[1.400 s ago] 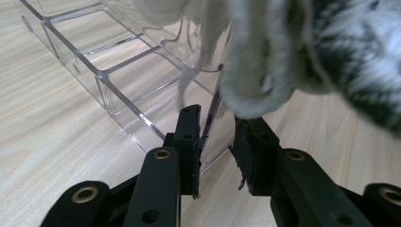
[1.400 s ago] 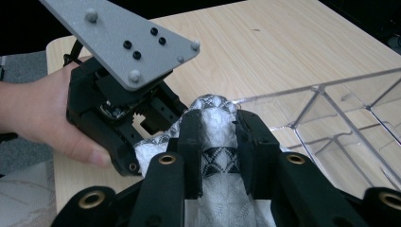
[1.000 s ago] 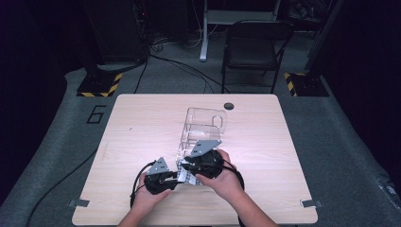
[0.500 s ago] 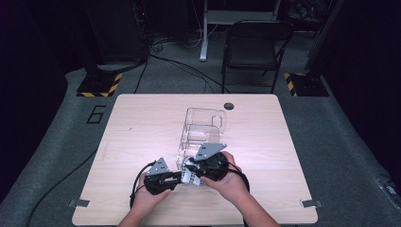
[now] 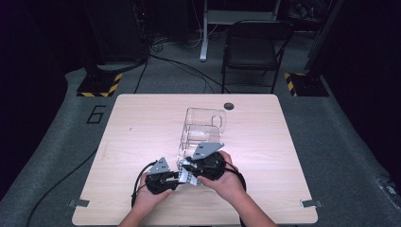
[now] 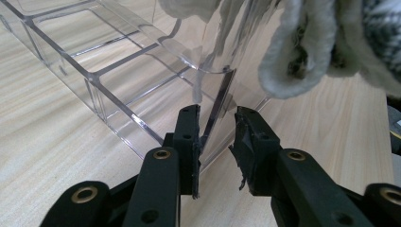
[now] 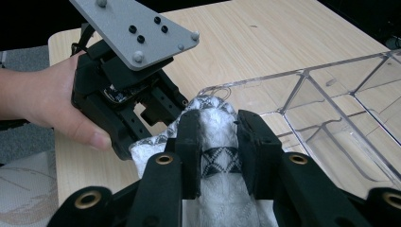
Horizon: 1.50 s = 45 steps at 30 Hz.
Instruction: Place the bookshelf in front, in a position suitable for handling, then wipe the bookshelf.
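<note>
A clear plastic organizer (image 5: pixel 203 125) with several compartments stands mid-table. My right gripper (image 7: pixel 218 120) is shut on a white knitted sock (image 7: pixel 215 156) with a black pattern, at the organizer's near end (image 7: pixel 331 94); its jaws have just eased open slightly and still pinch the fabric. From above, the sock (image 5: pixel 189 176) lies between the right gripper (image 5: pixel 190 168) and the left gripper (image 5: pixel 178 178). My left gripper (image 6: pixel 217 118) is open and its jaws have just widened. The organizer's near corner wall (image 6: pixel 215 109) stands between them, touching only the left pad. The sock (image 6: pixel 302 52) hangs just above.
The wooden table (image 5: pixel 142 127) has a cable hole (image 5: pixel 229 105) at its far edge. A black chair (image 5: pixel 253 47) and dark equipment stand beyond it. The left gripper (image 7: pixel 132 104), held by a hand, sits close ahead in the right gripper view.
The right hand has shifted slightly toward the near edge with the sock. The left hand has stayed put.
</note>
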Each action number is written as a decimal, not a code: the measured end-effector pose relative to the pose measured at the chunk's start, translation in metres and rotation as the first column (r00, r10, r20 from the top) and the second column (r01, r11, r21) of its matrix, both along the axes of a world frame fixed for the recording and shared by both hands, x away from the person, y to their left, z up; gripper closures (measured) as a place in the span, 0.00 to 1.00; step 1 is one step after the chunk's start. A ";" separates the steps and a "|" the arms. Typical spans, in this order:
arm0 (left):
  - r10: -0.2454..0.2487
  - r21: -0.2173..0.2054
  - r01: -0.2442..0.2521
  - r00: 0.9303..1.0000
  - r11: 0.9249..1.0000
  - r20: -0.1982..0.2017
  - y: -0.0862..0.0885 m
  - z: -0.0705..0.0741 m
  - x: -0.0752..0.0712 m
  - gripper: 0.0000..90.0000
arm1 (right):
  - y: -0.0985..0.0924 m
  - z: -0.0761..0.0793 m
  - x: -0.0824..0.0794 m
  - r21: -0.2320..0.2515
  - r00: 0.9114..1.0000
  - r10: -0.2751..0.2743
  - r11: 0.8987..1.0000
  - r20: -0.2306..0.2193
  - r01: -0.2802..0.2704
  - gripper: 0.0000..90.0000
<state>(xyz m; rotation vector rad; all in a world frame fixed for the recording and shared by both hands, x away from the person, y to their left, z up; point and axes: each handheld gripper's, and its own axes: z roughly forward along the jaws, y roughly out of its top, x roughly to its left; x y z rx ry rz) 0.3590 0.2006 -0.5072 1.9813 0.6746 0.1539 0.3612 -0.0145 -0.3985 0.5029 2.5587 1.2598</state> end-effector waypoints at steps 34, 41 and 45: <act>-0.003 0.012 0.002 1.000 1.000 0.023 -0.005 -0.003 -0.003 0.77 | -0.024 -0.004 -0.009 0.048 0.997 -0.078 0.996 -0.011 0.079 0.75; 0.009 0.011 -0.010 1.000 1.000 0.022 -0.007 -0.003 -0.004 0.78 | -0.053 -0.005 -0.013 0.075 0.994 -0.103 0.992 -0.023 0.104 0.75; -0.002 0.007 0.001 1.000 1.000 0.013 -0.006 -0.002 -0.002 0.77 | -0.062 -0.005 -0.013 0.089 0.994 -0.101 0.991 -0.038 0.105 0.74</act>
